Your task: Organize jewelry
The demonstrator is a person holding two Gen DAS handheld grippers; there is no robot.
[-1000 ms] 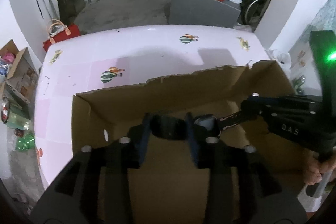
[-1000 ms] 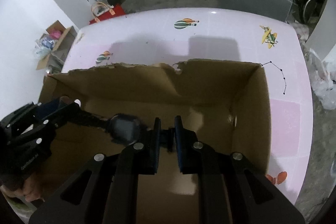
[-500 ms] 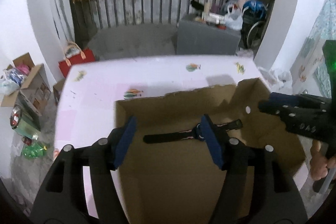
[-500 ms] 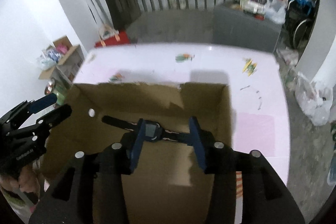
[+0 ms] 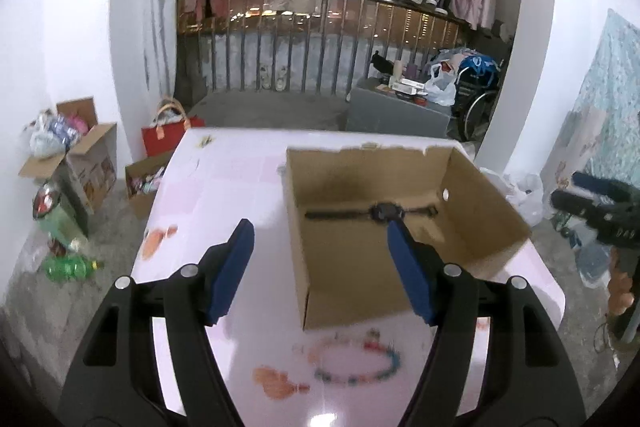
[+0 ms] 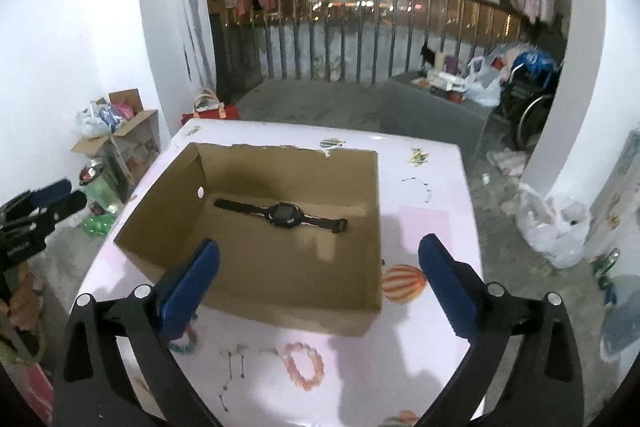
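Both tools — left (image 5: 320, 259), right (image 6: 320, 269) — spread, empty; one watch (image 6: 283, 214) in one box (image 6: 372, 211).

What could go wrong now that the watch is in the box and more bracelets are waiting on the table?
The pink bead bracelet and the thin chain lie close together, so the right claw might snag both at once. The cardboard box stands right behind them and looks light; a low reach could shove it and shift the watch. The colourful bracelet lies flat, so the left claw may slip off it.
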